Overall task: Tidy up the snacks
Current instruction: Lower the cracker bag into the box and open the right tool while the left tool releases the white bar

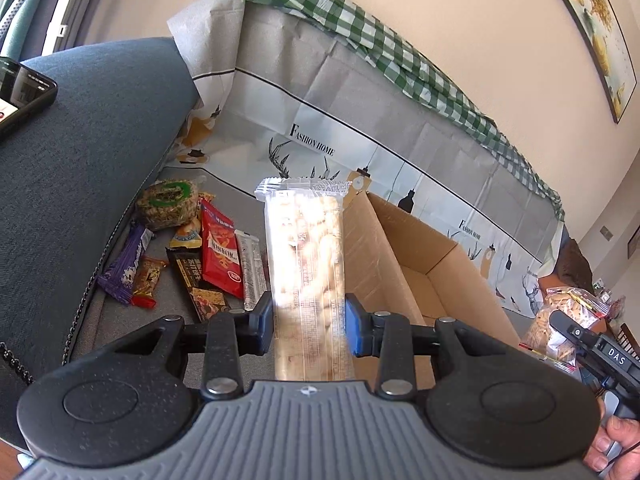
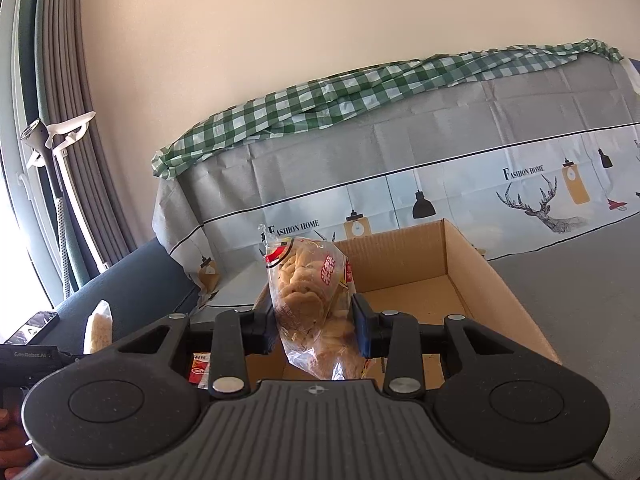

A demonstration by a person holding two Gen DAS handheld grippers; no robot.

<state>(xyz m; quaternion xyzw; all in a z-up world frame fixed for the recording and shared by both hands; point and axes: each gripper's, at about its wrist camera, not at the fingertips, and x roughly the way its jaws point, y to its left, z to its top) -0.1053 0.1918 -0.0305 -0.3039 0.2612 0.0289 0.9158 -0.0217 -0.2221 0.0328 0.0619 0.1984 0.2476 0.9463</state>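
Note:
My left gripper [image 1: 309, 322] is shut on a tall clear pack of pale biscuits [image 1: 305, 264], held upright just left of an open cardboard box [image 1: 460, 276]. My right gripper [image 2: 316, 326] is shut on a clear bag of round cookies [image 2: 310, 300] with red print, held above the near edge of the same box [image 2: 500, 300], whose floor looks bare. The cookie bag [image 1: 560, 320] and right gripper [image 1: 592, 344] show at the right of the left wrist view. The biscuit pack [image 2: 98, 332] shows at the left of the right wrist view.
Several loose snacks lie on the grey sofa seat left of the box: a round seed cake [image 1: 168, 204], a red packet [image 1: 220, 252], a purple bar [image 1: 124, 268], dark bars [image 1: 200, 284]. A phone [image 1: 20, 96] rests on the blue armrest [image 1: 80, 168]. A covered backrest [image 2: 400, 168] rises behind.

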